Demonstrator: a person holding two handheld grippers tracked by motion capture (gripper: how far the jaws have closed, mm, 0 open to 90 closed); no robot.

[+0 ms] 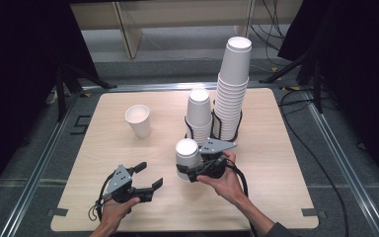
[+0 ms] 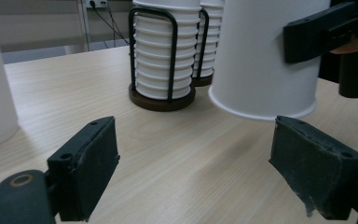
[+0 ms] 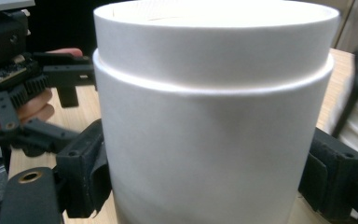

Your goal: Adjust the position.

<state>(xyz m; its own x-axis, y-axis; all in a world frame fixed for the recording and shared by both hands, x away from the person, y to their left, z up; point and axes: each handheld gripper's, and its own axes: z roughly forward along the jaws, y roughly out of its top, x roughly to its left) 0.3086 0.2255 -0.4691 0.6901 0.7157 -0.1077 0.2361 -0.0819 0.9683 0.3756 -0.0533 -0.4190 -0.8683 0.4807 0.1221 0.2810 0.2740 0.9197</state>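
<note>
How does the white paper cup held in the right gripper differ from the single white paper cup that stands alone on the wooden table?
The held white paper cup sits clamped between the right gripper's jaws, upside down; the lone white paper cup stands free, mouth up. The held cup hangs near the black cup racks; the lone cup stands farther left. Both look alike.

held cup (image 3: 214,126): base cut off | rack stacks (image 2: 165,51): tops cut off

A lone white cup (image 1: 138,120) stands upright left of 2 racked cup stacks (image 1: 225,98).
</note>
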